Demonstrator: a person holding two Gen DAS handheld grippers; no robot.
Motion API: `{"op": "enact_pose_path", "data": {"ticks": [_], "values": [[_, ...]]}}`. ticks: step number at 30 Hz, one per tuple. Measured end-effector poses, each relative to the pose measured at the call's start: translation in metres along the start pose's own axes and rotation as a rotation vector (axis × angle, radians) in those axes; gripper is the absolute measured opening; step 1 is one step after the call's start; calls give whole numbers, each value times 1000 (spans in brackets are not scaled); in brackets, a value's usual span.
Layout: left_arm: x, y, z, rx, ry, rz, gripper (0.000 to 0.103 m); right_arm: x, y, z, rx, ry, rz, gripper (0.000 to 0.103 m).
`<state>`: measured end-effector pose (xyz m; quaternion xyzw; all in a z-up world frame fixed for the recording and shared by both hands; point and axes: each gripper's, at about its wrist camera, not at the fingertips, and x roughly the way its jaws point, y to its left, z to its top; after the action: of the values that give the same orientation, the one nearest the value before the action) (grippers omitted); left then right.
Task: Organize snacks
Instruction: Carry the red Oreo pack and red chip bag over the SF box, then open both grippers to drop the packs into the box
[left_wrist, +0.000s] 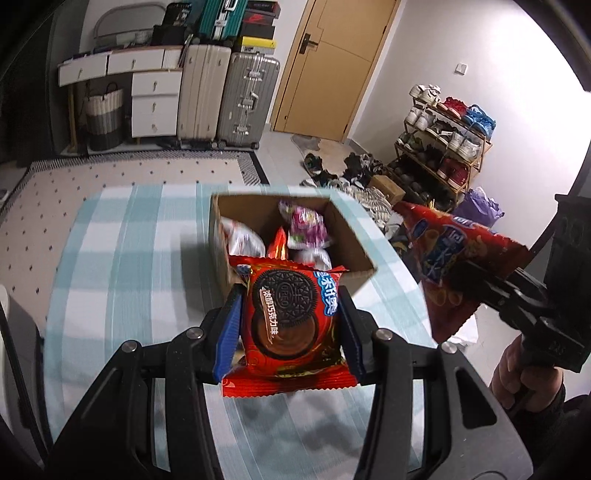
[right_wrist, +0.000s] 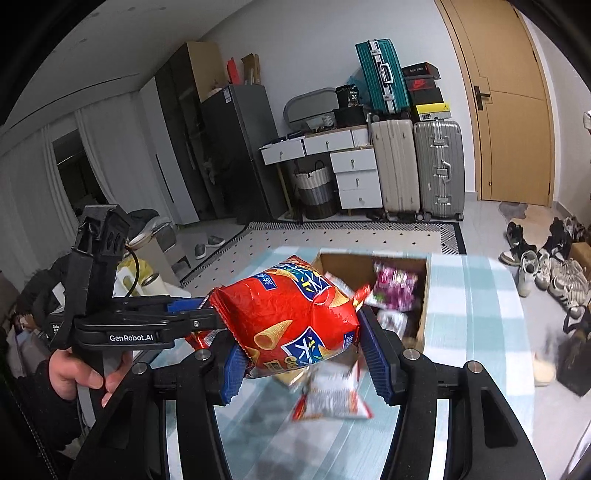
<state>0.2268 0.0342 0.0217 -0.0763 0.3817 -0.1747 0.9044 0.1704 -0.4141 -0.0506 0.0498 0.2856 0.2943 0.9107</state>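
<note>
An open cardboard box (left_wrist: 354, 236) stands on the checked tablecloth (left_wrist: 122, 236) and holds several snack packets. My left gripper (left_wrist: 291, 325) is shut on a red Oreo packet (left_wrist: 291, 314), held above the cloth just in front of the box. My right gripper (right_wrist: 301, 343) is shut on a red bag of corn cones (right_wrist: 291, 314), held above the cloth in front of the box (right_wrist: 424, 295). The bag also shows at the right of the left wrist view (left_wrist: 450, 258). A red and white packet (right_wrist: 332, 395) lies on the cloth under the right gripper. The left gripper (right_wrist: 199, 314) shows at the left.
Suitcases (left_wrist: 229, 96) and white drawers (left_wrist: 155, 103) stand against the far wall beside a wooden door (left_wrist: 332, 62). A shoe rack (left_wrist: 443, 140) and loose shoes are to the right of the table. A patterned rug (left_wrist: 129, 170) lies beyond the table.
</note>
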Motion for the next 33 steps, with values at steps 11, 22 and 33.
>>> {"op": "enact_pose_path", "data": {"ticks": [11, 22, 33], "values": [[34, -7, 73, 3, 25, -21, 45, 40, -26, 55, 44, 14, -26, 56], [91, 1, 104, 12, 78, 11, 45, 93, -66, 73, 104, 53, -57, 56], [147, 15, 96, 12, 145, 19, 45, 137, -93, 57, 112, 117, -77, 56]]}}
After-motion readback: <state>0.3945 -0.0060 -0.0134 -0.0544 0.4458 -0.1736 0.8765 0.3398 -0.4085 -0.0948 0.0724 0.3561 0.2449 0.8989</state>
